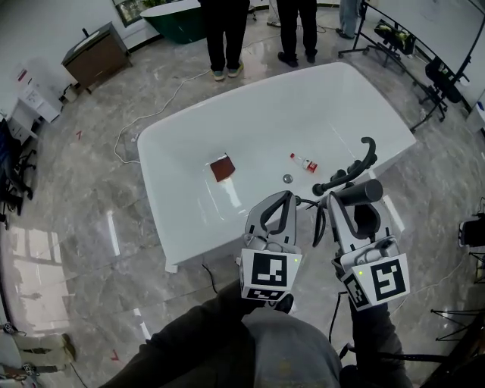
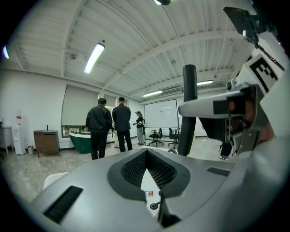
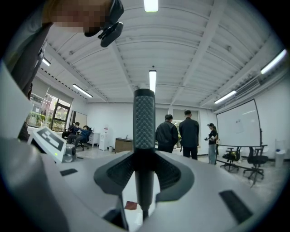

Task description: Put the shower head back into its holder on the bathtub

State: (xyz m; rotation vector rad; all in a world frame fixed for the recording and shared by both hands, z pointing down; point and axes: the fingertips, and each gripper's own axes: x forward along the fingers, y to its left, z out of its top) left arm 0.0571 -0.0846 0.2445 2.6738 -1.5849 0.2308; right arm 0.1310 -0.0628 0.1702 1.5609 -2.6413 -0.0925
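A white bathtub [image 1: 182, 136] stands on a grey marble floor [image 1: 76, 227] in a bright, white-ceilinged workshop, where several people [image 1: 226, 30] stand with their backs turned beyond the tub's far end, near a green tub [image 1: 178, 19] and a wooden cabinet [image 1: 95, 57]. At the tub's near right rim, the right gripper [image 1: 352, 201] pinches the dark, textured handle of the shower head [image 1: 360, 191], which stands upright between its jaws in the right gripper view. The shower head sits just on the near side of a black curved fitting [image 1: 356, 167] on that rim. Beside it, the left gripper [image 1: 279, 203] hovers over the near rim, jaws pressed together at the tips and holding nothing. Inside the tub lie a red-brown square [image 1: 222, 167] and a small bottle [image 1: 305, 163] near the drain [image 1: 287, 179].
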